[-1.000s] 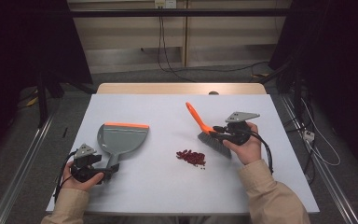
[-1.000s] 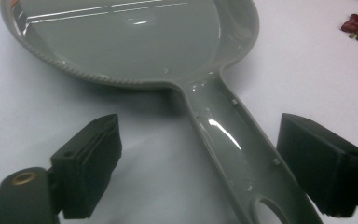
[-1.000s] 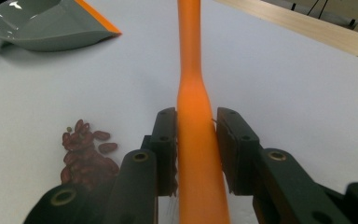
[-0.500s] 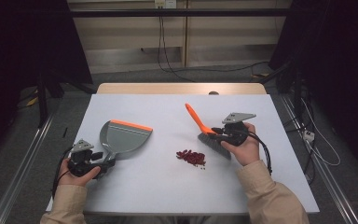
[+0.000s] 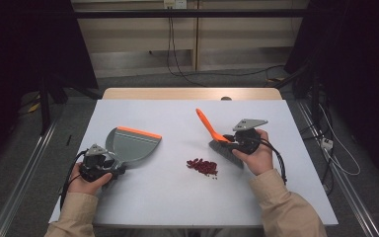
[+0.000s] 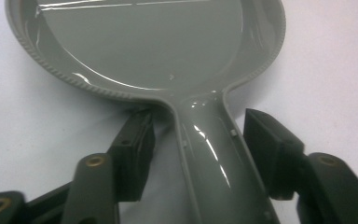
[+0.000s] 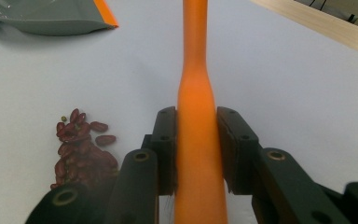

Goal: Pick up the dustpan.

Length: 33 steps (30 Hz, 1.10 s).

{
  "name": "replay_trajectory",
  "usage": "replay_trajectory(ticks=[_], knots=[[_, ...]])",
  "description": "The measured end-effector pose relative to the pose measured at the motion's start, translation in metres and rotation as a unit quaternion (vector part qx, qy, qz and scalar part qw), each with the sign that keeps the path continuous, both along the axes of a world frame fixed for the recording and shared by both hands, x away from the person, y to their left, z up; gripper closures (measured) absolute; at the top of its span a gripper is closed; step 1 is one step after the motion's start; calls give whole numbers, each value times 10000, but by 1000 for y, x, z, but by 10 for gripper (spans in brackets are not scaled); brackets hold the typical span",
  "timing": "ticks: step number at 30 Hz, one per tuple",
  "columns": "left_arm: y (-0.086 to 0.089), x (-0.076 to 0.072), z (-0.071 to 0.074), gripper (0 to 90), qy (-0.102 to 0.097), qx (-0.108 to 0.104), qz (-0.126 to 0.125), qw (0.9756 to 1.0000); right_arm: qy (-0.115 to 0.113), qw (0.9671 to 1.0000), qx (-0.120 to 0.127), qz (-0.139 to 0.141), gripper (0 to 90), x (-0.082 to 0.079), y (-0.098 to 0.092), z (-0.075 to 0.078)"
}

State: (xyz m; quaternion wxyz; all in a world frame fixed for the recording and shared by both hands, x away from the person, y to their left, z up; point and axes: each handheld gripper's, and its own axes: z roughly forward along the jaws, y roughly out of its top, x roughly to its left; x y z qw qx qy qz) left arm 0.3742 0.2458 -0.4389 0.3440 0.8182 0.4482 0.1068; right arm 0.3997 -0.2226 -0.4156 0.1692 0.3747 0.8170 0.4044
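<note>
A grey dustpan (image 5: 131,143) with an orange lip lies on the white table, left of centre. My left gripper (image 5: 112,166) sits at its handle. In the left gripper view the handle (image 6: 214,158) runs between the jaws of my left gripper (image 6: 198,135); they have just been closing, and a thin gap remains on each side. My right gripper (image 5: 232,140) is shut on the orange handle of a brush (image 5: 212,129), whose grey bristles rest on the table. The right gripper (image 7: 196,121) pads press both sides of the brush handle (image 7: 195,56). A small pile of red beans (image 5: 202,167) lies between pan and brush.
The white table (image 5: 177,197) has bare room in front of and behind the beans (image 7: 79,149). A wooden strip (image 5: 192,94) runs along its far edge. Cables trail from both grippers toward the person's sleeves.
The left gripper has slid up to the dustpan's handle and its jaws have narrowed around it. The dustpan has turned slightly, its orange lip now sloping. The right hand and brush are unmoved.
</note>
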Motion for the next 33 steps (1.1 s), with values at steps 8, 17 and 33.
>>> replay_trajectory(ticks=[8,17,33], knots=[[1,5,2,621,-20,295,26,9996,-11,10000,-35,-24,692,0,0,-1],[4,2,7,627,-128,67,-86,9999,-22,9998,-183,-8,670,1,4,-6],[-2,-14,22,627,-79,-70,-986,9951,113,9996,-248,-66,711,1,4,-9]])
